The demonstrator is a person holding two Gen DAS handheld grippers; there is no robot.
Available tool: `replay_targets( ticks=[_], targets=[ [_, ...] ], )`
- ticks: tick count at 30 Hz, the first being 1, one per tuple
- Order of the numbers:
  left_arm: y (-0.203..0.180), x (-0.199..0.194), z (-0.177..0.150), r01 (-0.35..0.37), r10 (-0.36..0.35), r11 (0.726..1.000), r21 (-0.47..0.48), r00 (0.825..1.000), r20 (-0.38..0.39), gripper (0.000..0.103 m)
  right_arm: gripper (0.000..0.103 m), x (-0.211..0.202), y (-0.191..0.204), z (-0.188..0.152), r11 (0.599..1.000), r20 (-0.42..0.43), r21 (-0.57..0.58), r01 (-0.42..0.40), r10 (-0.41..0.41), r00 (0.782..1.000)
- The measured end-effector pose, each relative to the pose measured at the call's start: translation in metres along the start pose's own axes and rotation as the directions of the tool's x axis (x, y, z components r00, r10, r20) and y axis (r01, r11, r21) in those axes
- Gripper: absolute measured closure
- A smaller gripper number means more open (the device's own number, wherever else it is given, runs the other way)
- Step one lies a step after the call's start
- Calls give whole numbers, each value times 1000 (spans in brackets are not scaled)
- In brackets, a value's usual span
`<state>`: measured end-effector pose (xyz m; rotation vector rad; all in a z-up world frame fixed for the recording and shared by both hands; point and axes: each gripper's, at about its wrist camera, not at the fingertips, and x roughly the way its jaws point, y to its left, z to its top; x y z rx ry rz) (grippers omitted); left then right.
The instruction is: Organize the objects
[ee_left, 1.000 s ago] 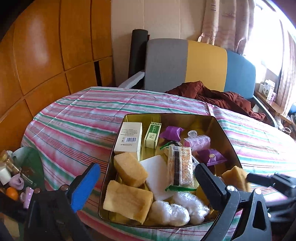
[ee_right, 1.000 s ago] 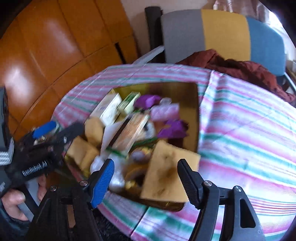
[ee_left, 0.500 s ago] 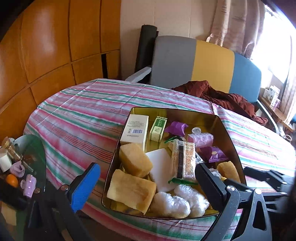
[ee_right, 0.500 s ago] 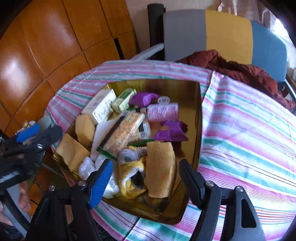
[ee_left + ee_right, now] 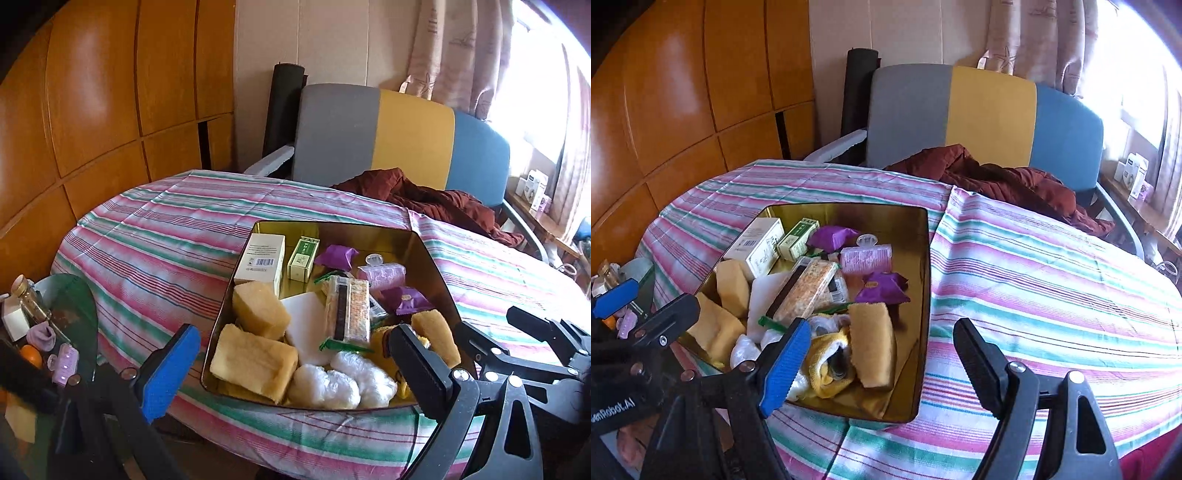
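Note:
A gold metal tin (image 5: 332, 229) (image 5: 925, 280) sits on the striped table and holds several items: yellow sponges (image 5: 255, 360), a white box (image 5: 260, 258), a green box (image 5: 303, 254), a cracker pack (image 5: 347, 314), purple packets, a pink hair roller (image 5: 866, 254). One sponge (image 5: 871, 343) stands on edge at the tin's near right. My left gripper (image 5: 295, 365) is open and empty in front of the tin. My right gripper (image 5: 882, 360) is open and empty, just above the tin's near edge.
A side surface at the left (image 5: 74, 321) holds small bottles, a pink roller and a purple item. A multicolour chair (image 5: 388, 140) with a dark red cloth (image 5: 436, 199) stands behind the table. Wooden panels line the left wall.
The right gripper let go of the yellow sponge into the tin and drew back and up. Both views pulled back slightly from the tin.

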<state>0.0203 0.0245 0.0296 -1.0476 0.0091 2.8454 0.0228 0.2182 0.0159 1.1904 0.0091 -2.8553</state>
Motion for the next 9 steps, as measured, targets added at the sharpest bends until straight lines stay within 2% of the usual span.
replay_targets(
  ticks=[4, 9],
  targets=[
    [0, -5, -3, -25, 25, 1000, 10, 999, 34, 0, 22, -1, 6, -3, 1000, -6, -17, -2, 2, 1000],
    [5, -5, -3, -18, 18, 1000, -11, 999, 27, 0, 22, -1, 9, -5, 1000, -7, -19, -5, 5, 1000]
  ],
)
